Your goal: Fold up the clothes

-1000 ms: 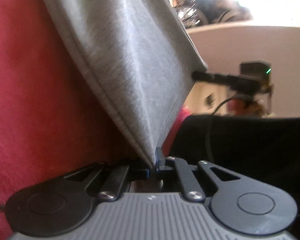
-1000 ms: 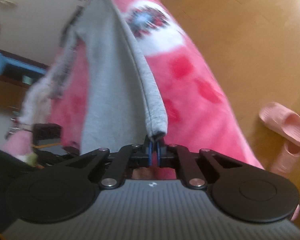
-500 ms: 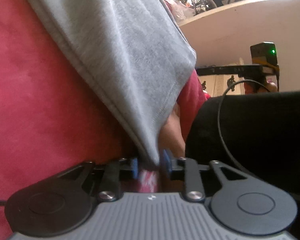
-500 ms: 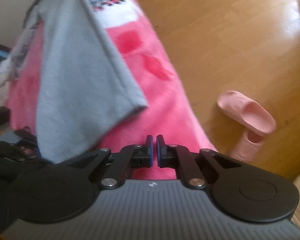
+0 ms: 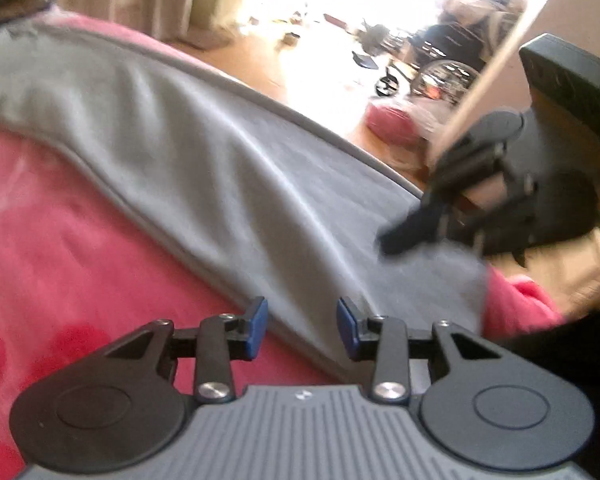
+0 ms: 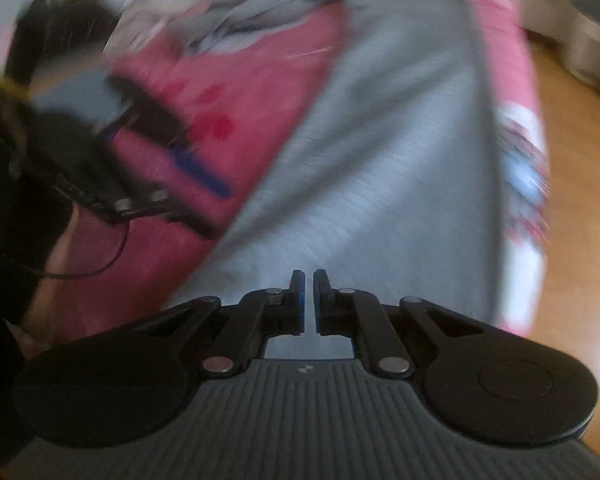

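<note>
Blue pads on the left gripper (image 5: 302, 327) stand apart and are still spreading, with nothing pressed between them. A second ago those same pads pinched the hem of the grey garment (image 5: 204, 168); half a second ago they had already begun to part. Now the cloth lies just beyond the pads, its seamed edge running diagonally past the gap, loose and flat on the pink blanket (image 5: 60, 248).

The right gripper (image 6: 308, 300) has its pads pressed together on nothing. It too held a folded edge of the garment a second ago and had let go by the half-second mark; now it hovers over the near end of the grey cloth (image 6: 380, 168), which stretches away from it along the blanket (image 6: 204, 128) toward the far end of the bed. From the left wrist the right tool shows as a dark blurred shape (image 5: 500, 184) above the garment's right corner.

Both releases mean, as I judge it, that a fold has been laid down: the garment rests as a long narrow strip, doubled over lengthwise. What is left is likely a crosswise fold, which would call for fresh grips on one end.

Farther off, wooden floor (image 6: 580, 184) borders the bed, and other crumpled clothes (image 6: 228, 20) lie blurred at the blanket's far end.
</note>
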`<state>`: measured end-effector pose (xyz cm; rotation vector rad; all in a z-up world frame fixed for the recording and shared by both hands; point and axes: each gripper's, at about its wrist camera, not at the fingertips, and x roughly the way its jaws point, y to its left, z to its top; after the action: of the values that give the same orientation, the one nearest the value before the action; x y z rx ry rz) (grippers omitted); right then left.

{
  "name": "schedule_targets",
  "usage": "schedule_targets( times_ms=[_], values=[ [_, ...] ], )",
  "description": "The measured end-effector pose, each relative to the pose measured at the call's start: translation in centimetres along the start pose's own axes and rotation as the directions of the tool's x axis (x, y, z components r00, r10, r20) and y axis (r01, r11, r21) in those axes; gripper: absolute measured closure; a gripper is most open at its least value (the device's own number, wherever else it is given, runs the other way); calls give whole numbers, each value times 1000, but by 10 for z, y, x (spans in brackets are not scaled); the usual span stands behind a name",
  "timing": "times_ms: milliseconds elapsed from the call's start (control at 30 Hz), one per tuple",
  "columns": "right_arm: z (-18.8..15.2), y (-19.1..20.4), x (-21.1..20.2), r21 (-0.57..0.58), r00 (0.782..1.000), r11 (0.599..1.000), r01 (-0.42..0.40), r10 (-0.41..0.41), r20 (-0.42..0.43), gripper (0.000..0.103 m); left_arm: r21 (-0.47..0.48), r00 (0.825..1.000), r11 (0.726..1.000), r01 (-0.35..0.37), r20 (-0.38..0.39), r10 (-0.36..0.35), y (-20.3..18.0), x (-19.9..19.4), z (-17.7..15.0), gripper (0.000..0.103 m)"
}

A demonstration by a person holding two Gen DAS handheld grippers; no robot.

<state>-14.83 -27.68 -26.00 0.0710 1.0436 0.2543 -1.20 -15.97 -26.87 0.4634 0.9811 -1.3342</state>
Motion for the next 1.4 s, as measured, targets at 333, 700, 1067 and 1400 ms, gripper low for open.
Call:
schedule_targets(
  times_ms=[333, 700, 1067, 1400],
  values=[
    [-56, 0, 5, -186, 843, 976, 111, -192, -503, 99, 155, 993, 981, -117, 12, 117, -13, 14, -9, 64],
    [17, 35, 30, -165, 976, 975, -149, 118, -184, 99, 173, 995, 980, -102, 11, 102, -7, 11, -18, 64],
    [-8, 17, 24, -9, 932, 970, -241, 229, -280, 99, 162, 997, 984, -76, 5, 76, 0, 14, -17, 64],
    [-29, 24, 33, 61, 864, 935, -350, 348, -363, 98, 120, 998, 991, -62, 8, 61, 6, 16, -16, 62]
  ],
)
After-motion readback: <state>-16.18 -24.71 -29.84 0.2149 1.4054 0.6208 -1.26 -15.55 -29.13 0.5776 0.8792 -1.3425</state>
